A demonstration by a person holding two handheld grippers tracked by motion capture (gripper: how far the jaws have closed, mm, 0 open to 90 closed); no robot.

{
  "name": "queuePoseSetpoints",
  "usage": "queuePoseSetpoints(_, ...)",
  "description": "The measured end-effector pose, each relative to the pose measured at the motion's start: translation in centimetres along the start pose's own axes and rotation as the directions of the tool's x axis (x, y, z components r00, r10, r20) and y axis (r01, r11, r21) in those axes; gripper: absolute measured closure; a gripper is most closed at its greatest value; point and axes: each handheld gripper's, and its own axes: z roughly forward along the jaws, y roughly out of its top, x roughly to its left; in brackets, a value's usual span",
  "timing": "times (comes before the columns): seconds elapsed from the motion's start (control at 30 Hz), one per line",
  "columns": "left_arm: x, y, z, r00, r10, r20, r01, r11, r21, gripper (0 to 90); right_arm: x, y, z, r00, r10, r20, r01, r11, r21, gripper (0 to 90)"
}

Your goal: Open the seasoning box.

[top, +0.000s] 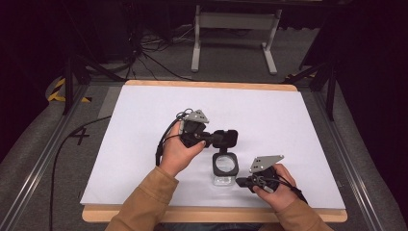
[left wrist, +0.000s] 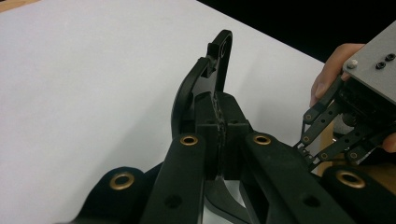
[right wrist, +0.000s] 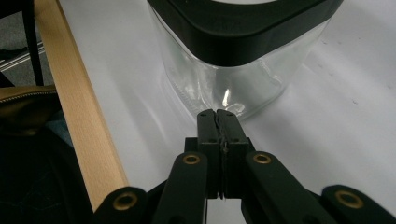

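Note:
A clear glass jar [top: 225, 169] with a black rim stands on the white board, open at the top. Just beyond it, a black lid [top: 229, 138] hangs above the board, with my left gripper [top: 215, 139] shut on its edge. In the left gripper view the lid [left wrist: 205, 79] rises curved from between the closed jaws of that gripper [left wrist: 219, 109]. My right gripper [top: 239, 182] is shut with nothing between its jaws. In the right gripper view its tips [right wrist: 218, 116] sit at the foot of the jar's glass wall [right wrist: 233, 79], close to or touching it.
The white board [top: 144, 144] lies on a wooden table top whose near edge [right wrist: 74, 121] runs beside the right gripper. The other hand and its gripper [left wrist: 345, 126] appear at the right of the left gripper view. Dark frame rails flank the table.

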Motion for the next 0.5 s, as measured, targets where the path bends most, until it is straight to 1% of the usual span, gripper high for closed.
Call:
queuePoseSetpoints(0.1,-0.1,0.0,-0.1,1.0,0.003,-0.001,-0.003,1.0,0.002,88.6,-0.1,0.0,-0.1,1.0,0.005,-0.003,-0.005,1.0,-0.003,90.0)
queuePoseSetpoints(0.17,-0.3,0.0,-0.1,0.9999,0.001,0.01,-0.001,1.0,0.008,88.0,-0.1,0.0,-0.2,1.0,-0.001,0.0,0.001,1.0,-0.004,90.0)
queuePoseSetpoints(0.23,-0.4,0.0,-0.1,0.9998,0.01,0.018,-0.011,0.9999,0.009,87.5,-0.1,0.1,-0.2,1.0,0.004,-0.006,-0.004,1.0,-0.002,89.9)
queuePoseSetpoints(0.27,-0.6,0.0,-0.2,0.9996,0.012,0.027,-0.013,0.9997,0.02,87.1,-0.2,0.2,-0.2,0.9999,0.006,-0.011,-0.006,1.0,-0.002,89.9)
queuePoseSetpoints(0.3,-0.7,0.0,-0.3,0.9995,0.018,0.027,-0.018,0.9997,0.018,86.7,-0.2,0.2,-0.3,0.9999,0.005,-0.009,-0.005,1.0,-0.003,89.9)
queuePoseSetpoints(0.33,-0.9,0.0,-0.4,0.9995,0.017,0.027,-0.018,0.9998,0.013,85.9,-0.3,0.3,-0.4,1.0,-0.001,-0.008,0.001,1.0,-0.006,89.9)
queuePoseSetpoints(0.4,-1.2,0.0,-0.8,0.9995,0.029,0.012,-0.029,0.9995,0.014,84.5,-0.5,0.4,-0.7,1.0,-0.001,-0.005,0.0,1.0,-0.018,89.9)
queuePoseSetpoints(0.43,-1.3,0.0,-1.0,0.9996,0.026,0.012,-0.026,0.9996,0.009,83.6,-0.6,0.5,-1.0,1.0,0.003,0.001,-0.003,1.0,-0.026,89.9)
queuePoseSetpoints(0.47,-1.3,0.0,-1.4,0.9994,0.035,0.007,-0.035,0.9993,0.01,82.9,-0.8,0.6,-1.3,1.0,-0.003,0.006,0.003,0.999,-0.036,89.8)
queuePoseSetpoints(0.5,-1.4,-0.1,-1.7,0.9996,0.03,0.003,-0.03,0.9996,0.002,82.5,-1.0,0.7,-1.6,1.0,0.002,0.009,-0.001,0.999,-0.044,89.8)
